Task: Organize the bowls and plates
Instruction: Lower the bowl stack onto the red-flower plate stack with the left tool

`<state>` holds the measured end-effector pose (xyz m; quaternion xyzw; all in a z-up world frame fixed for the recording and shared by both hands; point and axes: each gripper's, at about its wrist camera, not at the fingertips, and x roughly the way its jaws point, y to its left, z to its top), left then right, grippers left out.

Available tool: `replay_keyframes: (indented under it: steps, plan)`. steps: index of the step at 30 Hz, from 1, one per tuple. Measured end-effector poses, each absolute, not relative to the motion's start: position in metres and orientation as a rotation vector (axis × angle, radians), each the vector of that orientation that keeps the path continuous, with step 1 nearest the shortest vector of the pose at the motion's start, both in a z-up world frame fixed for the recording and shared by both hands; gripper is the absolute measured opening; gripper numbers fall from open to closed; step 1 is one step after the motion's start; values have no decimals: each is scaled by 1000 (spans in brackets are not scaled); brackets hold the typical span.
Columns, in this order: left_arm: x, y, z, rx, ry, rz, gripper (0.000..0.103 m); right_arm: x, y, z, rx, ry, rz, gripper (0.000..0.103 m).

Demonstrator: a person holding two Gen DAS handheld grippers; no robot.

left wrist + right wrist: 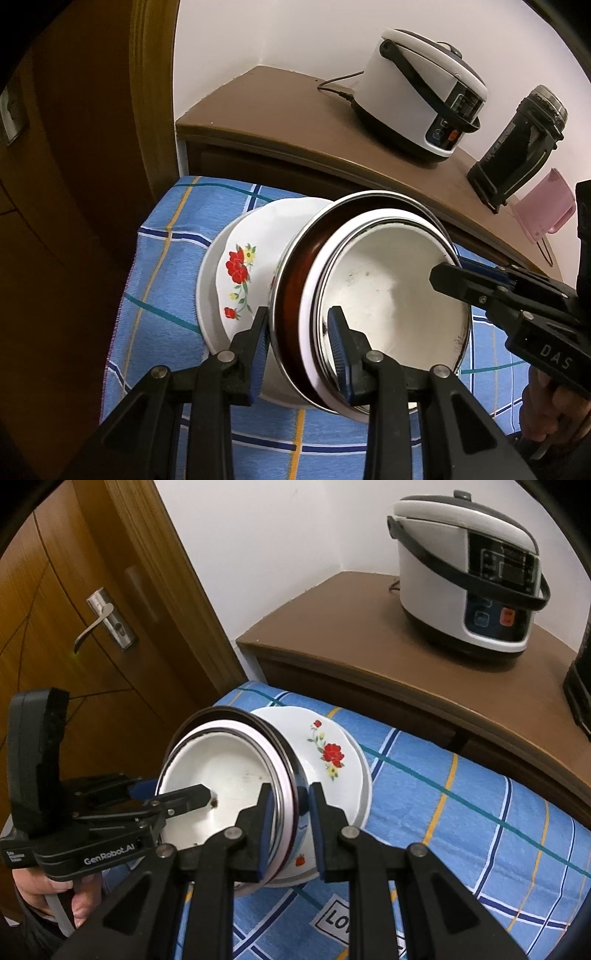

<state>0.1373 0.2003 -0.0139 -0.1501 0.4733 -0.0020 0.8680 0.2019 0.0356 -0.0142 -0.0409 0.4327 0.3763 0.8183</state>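
Now I clamp the tilted stack of bowls (369, 295) by opposite rims, left gripper (299, 354) and right gripper (291, 827) both pinching, to steady it above the flowered plate (236, 273).

Cabinet (369, 657) walls off far side; cloth (461, 812) right seemingly free.
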Motion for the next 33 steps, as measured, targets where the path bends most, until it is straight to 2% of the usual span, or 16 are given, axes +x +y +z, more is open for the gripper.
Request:
replay_keyframes:
  steps: [33]
  plan:
    - [151, 209, -23, -341, 1039, -28, 34, 220, 47, -29, -96, 1009, 810, 20]
